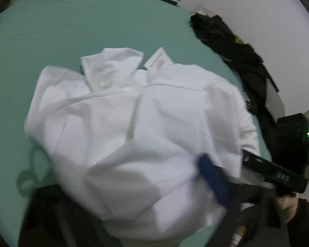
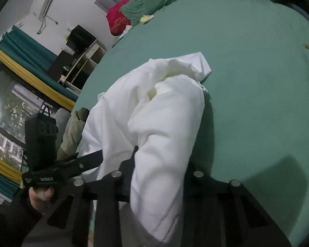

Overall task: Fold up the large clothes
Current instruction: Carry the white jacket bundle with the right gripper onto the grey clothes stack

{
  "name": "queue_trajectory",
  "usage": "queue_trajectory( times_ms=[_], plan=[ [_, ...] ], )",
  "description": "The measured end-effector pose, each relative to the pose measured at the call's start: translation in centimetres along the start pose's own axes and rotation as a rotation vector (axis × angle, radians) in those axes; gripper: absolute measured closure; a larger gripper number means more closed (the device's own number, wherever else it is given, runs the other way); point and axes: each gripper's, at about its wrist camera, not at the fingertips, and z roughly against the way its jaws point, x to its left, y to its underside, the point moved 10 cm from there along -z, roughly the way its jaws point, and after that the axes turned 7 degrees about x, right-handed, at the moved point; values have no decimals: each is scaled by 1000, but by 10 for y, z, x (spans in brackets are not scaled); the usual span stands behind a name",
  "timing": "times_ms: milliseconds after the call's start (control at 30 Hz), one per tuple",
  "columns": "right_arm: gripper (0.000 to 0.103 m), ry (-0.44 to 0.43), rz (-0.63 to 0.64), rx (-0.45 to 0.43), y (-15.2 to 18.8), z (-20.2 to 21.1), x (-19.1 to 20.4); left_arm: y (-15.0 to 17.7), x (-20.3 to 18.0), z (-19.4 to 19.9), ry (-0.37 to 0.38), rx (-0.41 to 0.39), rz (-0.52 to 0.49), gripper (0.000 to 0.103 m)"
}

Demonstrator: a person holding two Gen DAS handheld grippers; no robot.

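Note:
A large white garment (image 1: 134, 123) lies bunched on the green bed (image 1: 72, 30), with a white label card (image 1: 159, 61) at its far edge. In the left wrist view the cloth drapes over my own fingers and hides them; the right gripper (image 1: 247, 164) reaches in from the right, buried in the cloth's near edge. In the right wrist view the white garment (image 2: 154, 123) hangs between and over my right gripper's jaws, which look closed on it. The left gripper (image 2: 98, 158) comes in from the left, its tip under the cloth.
Green and red pillows (image 2: 138, 6) and small items lie at the head of the bed. Dark clothes (image 1: 237, 51) pile beside the bed near a white wall. A shelf unit (image 2: 80, 61), a window and an olive garment (image 2: 72, 131) are off the bed's other side.

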Motion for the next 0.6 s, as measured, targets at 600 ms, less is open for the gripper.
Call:
queue_trajectory(
  times_ms=[600],
  plan=[
    [86,-59,214,-254,-35,79,124,-12,-8,121,181,-230,64,87]
  ],
)
